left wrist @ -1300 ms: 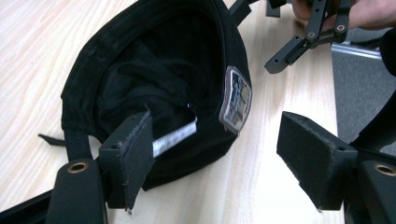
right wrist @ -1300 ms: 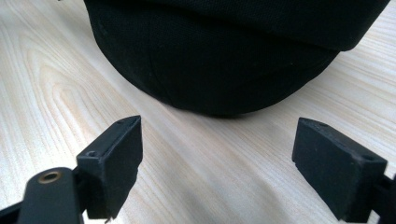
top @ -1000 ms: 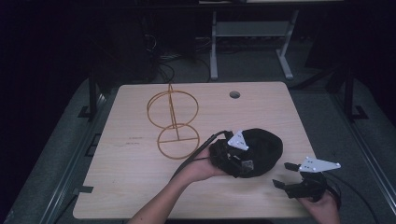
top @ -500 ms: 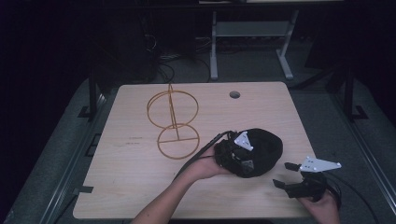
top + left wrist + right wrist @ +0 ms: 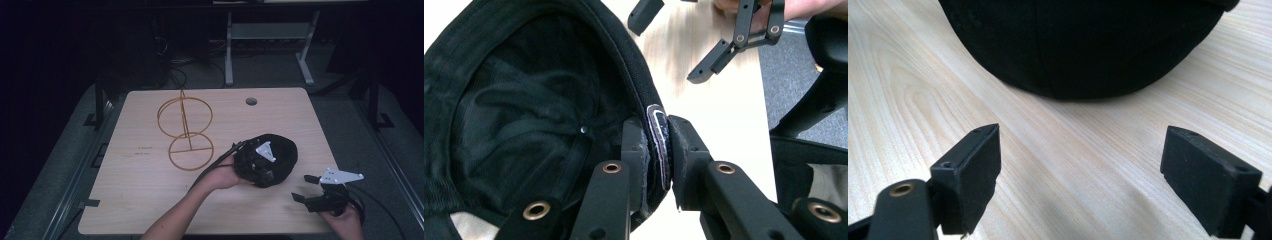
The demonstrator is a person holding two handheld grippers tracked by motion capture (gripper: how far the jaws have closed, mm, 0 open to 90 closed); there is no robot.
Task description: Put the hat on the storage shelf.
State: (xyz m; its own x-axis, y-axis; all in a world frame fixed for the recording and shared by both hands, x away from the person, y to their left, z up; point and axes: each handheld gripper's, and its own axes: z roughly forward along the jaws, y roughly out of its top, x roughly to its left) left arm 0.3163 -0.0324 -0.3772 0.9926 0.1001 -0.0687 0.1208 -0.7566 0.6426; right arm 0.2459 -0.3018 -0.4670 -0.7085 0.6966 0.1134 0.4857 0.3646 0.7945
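Starting at your left, bare bench [image 5: 135, 195] leaves you open room beside the gold wire stand [image 5: 186, 131]. Your left gripper [image 5: 659, 150] has just closed, pinching the rim of the black cap [image 5: 280, 152], which sits hollow-up right of centre. Your right gripper [image 5: 306, 187] hangs wide open near the bench's right edge.

Left gripper [image 5: 656, 145] clamped tight (right gripper [image 5: 1080, 175] jaws wide)
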